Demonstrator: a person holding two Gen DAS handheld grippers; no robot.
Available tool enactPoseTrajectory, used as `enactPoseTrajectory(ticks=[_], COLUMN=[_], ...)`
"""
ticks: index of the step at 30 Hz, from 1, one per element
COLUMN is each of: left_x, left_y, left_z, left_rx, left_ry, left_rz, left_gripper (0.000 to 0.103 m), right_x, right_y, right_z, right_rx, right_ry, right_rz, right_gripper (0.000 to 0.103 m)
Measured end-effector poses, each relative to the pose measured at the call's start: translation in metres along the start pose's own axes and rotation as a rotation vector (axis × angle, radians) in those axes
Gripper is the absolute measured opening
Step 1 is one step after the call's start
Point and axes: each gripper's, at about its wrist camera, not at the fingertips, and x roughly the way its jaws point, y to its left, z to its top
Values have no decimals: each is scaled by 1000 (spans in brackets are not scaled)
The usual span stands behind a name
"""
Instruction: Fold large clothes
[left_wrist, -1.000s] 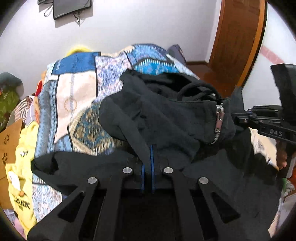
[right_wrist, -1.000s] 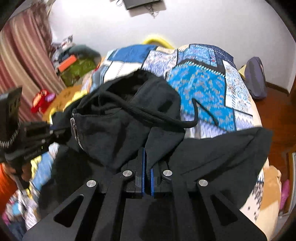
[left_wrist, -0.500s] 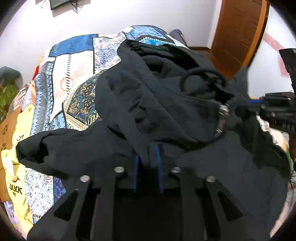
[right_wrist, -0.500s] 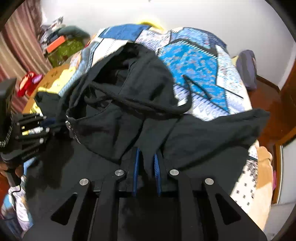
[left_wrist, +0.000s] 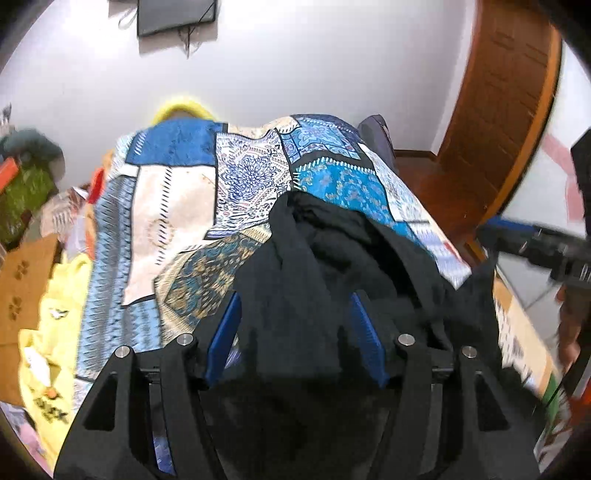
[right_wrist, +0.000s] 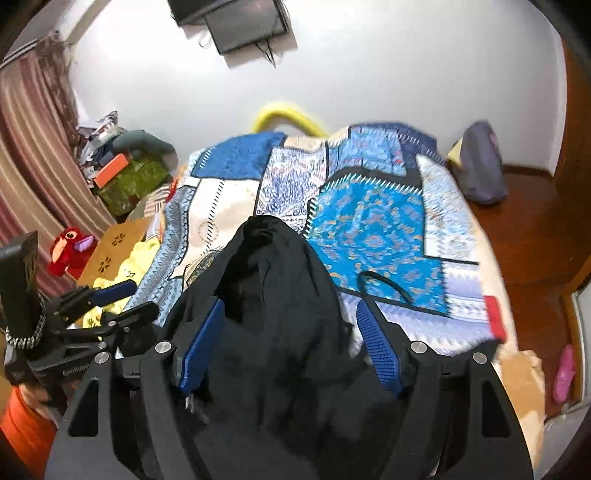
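Note:
A black zip hoodie (left_wrist: 332, 266) lies bunched on the patchwork bed cover (left_wrist: 177, 206). My left gripper (left_wrist: 295, 295) hangs over the hoodie's near edge. Its jaws are opening, and the blue pads (left_wrist: 223, 332) stand apart on either side of loose black cloth without pressing it. In the right wrist view the hoodie (right_wrist: 280, 280) rises in a hump, with its drawstring (right_wrist: 384, 282) looped on the cover. My right gripper (right_wrist: 289, 302) is also opening, with cloth between its pads but not pinched. Each gripper shows at the edge of the other's view: the right gripper (left_wrist: 495, 230) and the left gripper (right_wrist: 127, 301).
A yellow garment (left_wrist: 48, 332) and a cardboard box (left_wrist: 22, 288) lie left of the bed. A wooden door (left_wrist: 498, 110) stands at the right. A purple bag (right_wrist: 480, 166) rests on the floor, with a striped curtain (right_wrist: 22, 147) and a red toy (right_wrist: 68, 251) further left.
Both grippers were shut on hoodie fabric and have opened and let go. Both have drawn back and up, so more of the bed cover shows beyond the hoodie.

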Motion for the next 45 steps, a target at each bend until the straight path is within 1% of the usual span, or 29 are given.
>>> enactPoseTrajectory(ticks=[2, 5, 7, 8, 9, 10, 12, 13, 14, 15, 16, 17, 19, 21, 22, 25, 27, 29, 31, 32, 33, 34, 36, 37, 40, 42, 43, 45], left_x=[19, 51, 67, 80, 86, 96, 108, 117, 121, 124, 123, 120, 108, 92, 79, 25, -12, -45, -66, -79, -90, -95, -111, -115, -125, -128, -130, -131], left_y=[5, 8, 7, 9, 8, 11, 13, 16, 18, 20, 21, 22, 21, 18, 16, 9, 3, -2, -8, -12, -16, -18, -27, -31, -43, -49, -53, -57], left_z=[14, 28, 31, 33, 34, 33, 31, 28, 26, 24, 24, 23, 26, 33, 37, 49, 51, 46, 38, 28, 17, 11, -13, -20, -58, -78, -94, -117], left_rx=[-51, -97, -107, -118, -127, -151, -180, -190, -189, -186, -179, -167, -142, -117, -104, -63, -38, -16, 15, 40, 59, 70, 103, 113, 171, 187, 199, 217], left_ry=[35, 88, 113, 140, 155, 176, 195, 213, 217, 215, 212, 192, 152, 106, 75, -51, -124, -170, -194, -199, -200, -200, -188, -180, -137, -110, -90, -67], left_rz=[-14, -51, -36, -35, -50, -78, -91, -89, -78, -73, -70, -64, -60, -52, -50, -56, -68, -77, -82, -79, -75, -77, -82, -79, -61, -64, -71, -58], left_gripper=[60, 60, 60, 60, 60, 60, 52, 44, 33, 28, 22, 17, 14, 13, 12, 12, 12, 12, 12, 12, 12, 12, 12, 12, 12, 12, 12, 13], right_x=[23, 56, 81, 93, 106, 117, 131, 137, 141, 144, 143, 138, 124, 101, 89, 40, 5, -27, -47, -62, -68, -77, -89, -94, -98, -98, -98, -99], right_y=[-3, -18, -29, -33, -36, -39, -40, -40, -40, -39, -39, -36, -32, -25, -22, -12, -3, 10, 21, 27, 32, 36, 42, 45, 47, 47, 48, 51], right_z=[13, 22, 26, 28, 28, 28, 24, 23, 20, 17, 17, 16, 21, 31, 35, 47, 48, 44, 36, 27, 20, 11, -8, -18, -47, -69, -77, -96], right_rx=[12, 101, 166, 195, 222, 249, 251, 257, 251, 238, 227, 210, 172, 131, 126, 110, 68, 17, -32, -64, -83, -99, -126, -139, -158, -164, -172, -188], right_ry=[27, 70, 131, 164, 200, 227, 252, 278, 280, 279, 272, 249, 197, 123, 90, -35, -118, -189, -223, -235, -241, -240, -229, -216, -167, -124, -104, -67], right_rz=[10, -7, 38, 66, 77, 65, 55, 62, 65, 72, 86, 95, 74, 52, 58, 74, 65, 56, 50, 41, 37, 34, 24, 16, 22, 18, 11, 2], right_gripper=[71, 71, 71, 71, 71, 71, 70, 68, 55, 47, 32, 27, 21, 19, 18, 16, 16, 16, 16, 16, 16, 16, 16, 16, 16, 16, 16, 17])
